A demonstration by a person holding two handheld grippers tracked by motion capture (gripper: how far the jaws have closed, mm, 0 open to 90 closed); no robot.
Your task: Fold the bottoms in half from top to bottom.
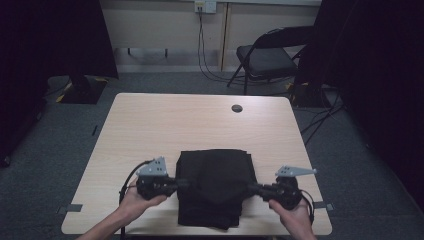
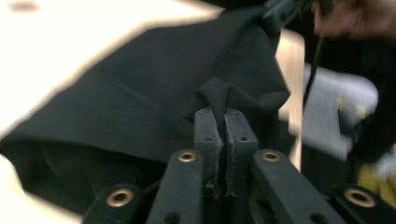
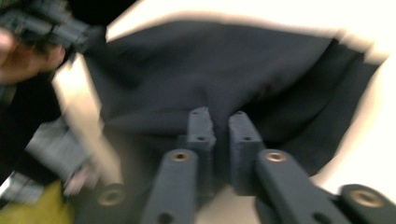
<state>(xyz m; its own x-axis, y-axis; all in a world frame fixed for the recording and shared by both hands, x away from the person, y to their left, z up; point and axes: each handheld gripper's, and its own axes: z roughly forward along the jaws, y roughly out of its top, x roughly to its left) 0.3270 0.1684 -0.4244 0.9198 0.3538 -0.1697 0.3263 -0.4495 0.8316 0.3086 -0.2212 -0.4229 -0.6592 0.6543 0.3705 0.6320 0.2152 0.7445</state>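
Pinching black cloth [image 1: 216, 187] both sides: left tongs [image 1: 181, 183], right tongs [image 1: 253, 188]; no writing legible.

Each black hand-held gripper [image 1: 181, 183] has brass-ringed screw holes, a grey three-cornered top plate and a trailing black cable; the forearms are bare of sleeves.

Left gripper view: the left gripper [image 2: 223, 122] rises from the bottom centre, its two black jaws nearly together and pinching a peaked fold of the black cloth [image 2: 140, 93]. The cloth spreads across the centre and left over the pale table [image 2: 51, 42]. At upper right, blurred, the other hand [image 2: 359, 18] grips the cloth's far corner.
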